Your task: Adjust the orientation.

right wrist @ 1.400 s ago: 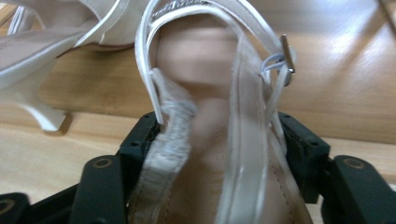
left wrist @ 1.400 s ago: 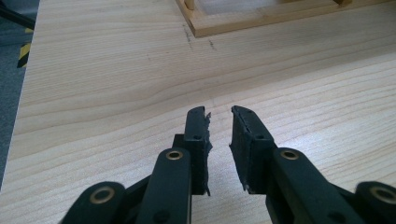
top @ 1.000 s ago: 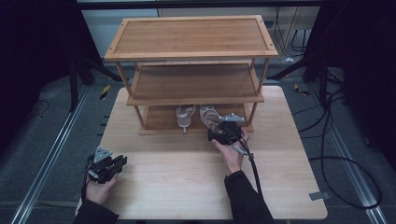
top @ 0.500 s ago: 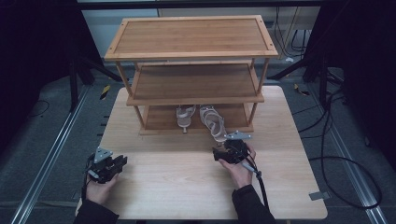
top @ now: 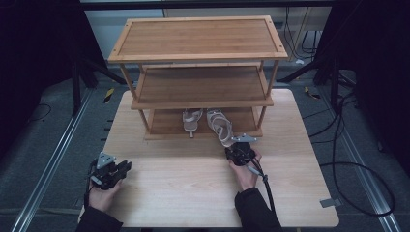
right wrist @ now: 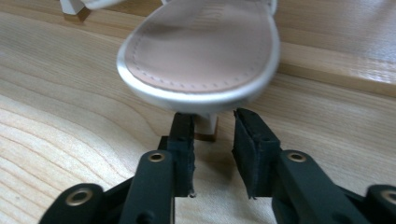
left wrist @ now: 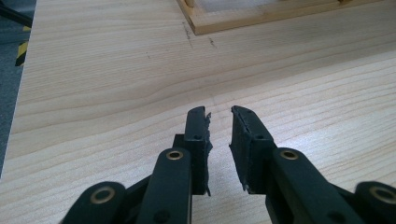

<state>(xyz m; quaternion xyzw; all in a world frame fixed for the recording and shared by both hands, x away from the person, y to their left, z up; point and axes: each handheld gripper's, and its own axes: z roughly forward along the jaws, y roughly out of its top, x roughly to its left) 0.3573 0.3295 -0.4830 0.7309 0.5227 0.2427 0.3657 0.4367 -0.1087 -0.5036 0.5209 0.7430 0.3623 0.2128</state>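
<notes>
A wooden three-tier shoe rack [top: 198, 58] stands at the back of the table. Two silver sandals lie on its bottom shelf: one [top: 191, 121] on the left, and the other [top: 220, 126] with its heel end sticking out over the front rail. My right gripper [top: 236, 146] sits low on the tabletop right behind that sandal [right wrist: 201, 51]. Its jaws have just been closing to a narrow gap. The block heel [right wrist: 205, 127] stands at the tips against the left pad, clear of the right one. My left gripper [top: 124, 167] rests near the front left, jaws slightly apart [left wrist: 219, 112] with nothing between them.
The light wooden table [top: 183, 193] has bare room in front of the rack. The rack's upper two shelves hold nothing. Cables [top: 338, 159] trail on the floor at the right, and a metal rail [top: 53, 159] runs along the left.
My right gripper has drawn back from the bottom shelf toward the person and sunk to the tabletop. The left hand has kept still.
</notes>
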